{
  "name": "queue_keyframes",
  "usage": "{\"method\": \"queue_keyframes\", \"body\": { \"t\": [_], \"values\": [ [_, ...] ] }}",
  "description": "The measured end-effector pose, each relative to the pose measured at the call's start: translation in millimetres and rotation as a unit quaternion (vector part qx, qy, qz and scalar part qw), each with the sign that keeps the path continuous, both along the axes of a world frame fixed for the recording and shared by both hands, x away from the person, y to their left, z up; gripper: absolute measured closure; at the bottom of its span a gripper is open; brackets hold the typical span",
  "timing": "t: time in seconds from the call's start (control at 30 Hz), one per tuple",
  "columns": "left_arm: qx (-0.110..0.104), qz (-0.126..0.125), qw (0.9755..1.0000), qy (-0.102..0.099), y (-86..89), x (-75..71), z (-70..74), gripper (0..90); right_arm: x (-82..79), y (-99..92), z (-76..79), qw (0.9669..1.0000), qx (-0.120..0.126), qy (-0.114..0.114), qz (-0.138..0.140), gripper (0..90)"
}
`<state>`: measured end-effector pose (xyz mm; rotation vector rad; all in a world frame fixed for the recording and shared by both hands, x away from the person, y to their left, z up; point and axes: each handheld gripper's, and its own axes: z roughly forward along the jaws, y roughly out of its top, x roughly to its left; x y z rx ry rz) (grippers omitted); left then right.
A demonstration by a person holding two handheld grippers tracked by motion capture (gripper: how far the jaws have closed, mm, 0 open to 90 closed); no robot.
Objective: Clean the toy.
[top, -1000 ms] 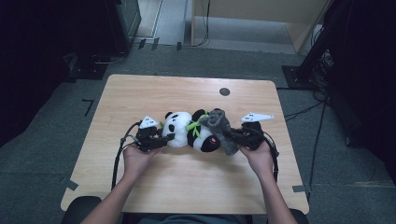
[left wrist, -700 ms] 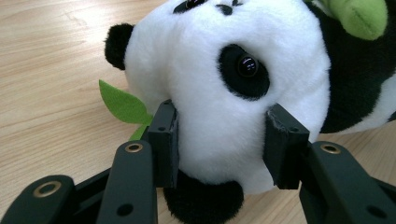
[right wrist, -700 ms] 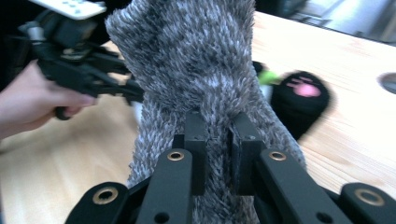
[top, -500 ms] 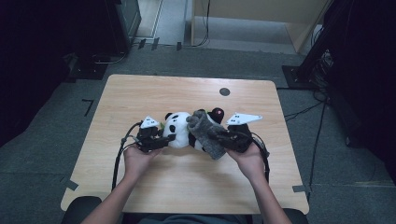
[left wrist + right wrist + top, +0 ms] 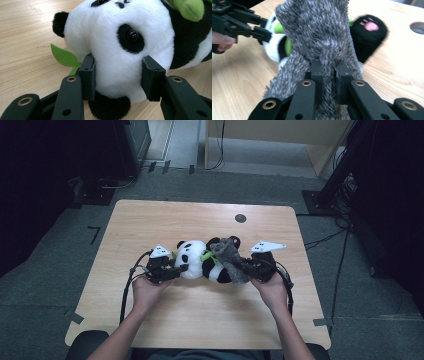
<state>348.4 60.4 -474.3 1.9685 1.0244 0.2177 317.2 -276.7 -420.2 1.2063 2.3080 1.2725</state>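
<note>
A black-and-white panda plush [image 5: 200, 262] lies on its side in the middle of the wooden table [image 5: 200, 320], head to the left. My left gripper [image 5: 175, 270] is shut on its head; in the left gripper view both pads [image 5: 87, 75] press into the white fur of the panda [image 5: 120, 37]. A grey fuzzy cloth [image 5: 231, 259] lies draped over the panda's body. My right gripper [image 5: 248, 267] is shut on that cloth; in the right gripper view the jaws [image 5: 329, 72] pinch a fold of the grey fuzzy cloth [image 5: 319, 32], with a black paw [image 5: 368, 37] behind it.
A green felt leaf [image 5: 63, 56] sticks out beside the panda's head. A round dark hole [image 5: 240, 218] marks the far part of the table. Cables trail from both grippers toward the person. Dark floor and equipment stands surround the table.
The right gripper carried the grey cloth leftward over the panda, then drew back a little to the right. The left gripper stayed on the panda's head.
</note>
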Motion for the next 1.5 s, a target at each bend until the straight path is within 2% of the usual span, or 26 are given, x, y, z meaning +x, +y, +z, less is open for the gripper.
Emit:
{"method": "queue_keyframes", "body": {
  "t": [0.13, 0.3, 0.5, 0.6, 0.67, 0.87, 1.0, 1.07, 1.13, 1.23, 1.5],
  "values": [
    [-0.004, 0.001, 1.0000, 0.003, 1.1, 1.2, -1.0, 53.4, 1.6, -8.3, 1.4, 0.9999, -0.001, 0.004, -0.014, 81.9],
    [-0.002, 0.006, 1.0000, 0.002, -1.0, -0.5, 0.4, 53.5, -2.2, -7.3, 21.5, 0.9995, 0.023, -0.017, -0.011, 81.9],
    [0.001, 0.009, 1.0000, 0.003, -5.8, -5.4, 2.9, 53.6, 4.8, 21.2, 44.4, 0.9985, 0.031, -0.042, 0.018, 81.9],
    [0.003, 0.008, 1.0000, -0.001, -8.9, -8.4, 2.8, 53.6, 13.8, 39.2, 48.6, 0.9979, 0.036, -0.043, 0.032, 81.9],
    [0.005, 0.006, 1.0000, -0.001, -9.9, -9.5, 2.8, 53.5, 21.3, 53.8, 49.4, 0.9977, 0.030, -0.042, 0.043, 82.0],
    [0.004, 0.009, 0.9999, -0.003, -10.4, -11.0, 2.4, 53.4, 42.7, 92.5, 37.0, 0.9983, -0.002, -0.013, 0.057, 82.0],
    [0.003, 0.012, 0.9999, -0.003, -11.0, -11.5, 2.1, 53.4, 49.4, 112.5, 22.1, 0.9975, -0.031, 0.012, 0.062, 81.9],
    [0.002, 0.014, 0.9999, 0.002, -10.2, -10.8, 1.1, 53.4, 49.7, 117.7, 14.5, 0.9970, -0.039, 0.015, 0.064, 81.9],
    [-0.004, 0.015, 0.9999, 0.006, -9.5, -10.3, 0.4, 53.4, 46.9, 118.6, 10.9, 0.9972, -0.039, 0.008, 0.064, 81.9],
    [0.002, 0.014, 0.9999, 0.005, -10.8, -11.0, 0.5, 53.6, 42.1, 116.2, 6.9, 0.9970, -0.040, 0.002, 0.067, 82.1],
    [0.002, 0.011, 0.9999, 0.009, -10.4, -10.7, -0.3, 53.7, 22.0, 110.4, -0.9, 0.9937, -0.071, -0.020, 0.084, 82.3]
  ]
}}
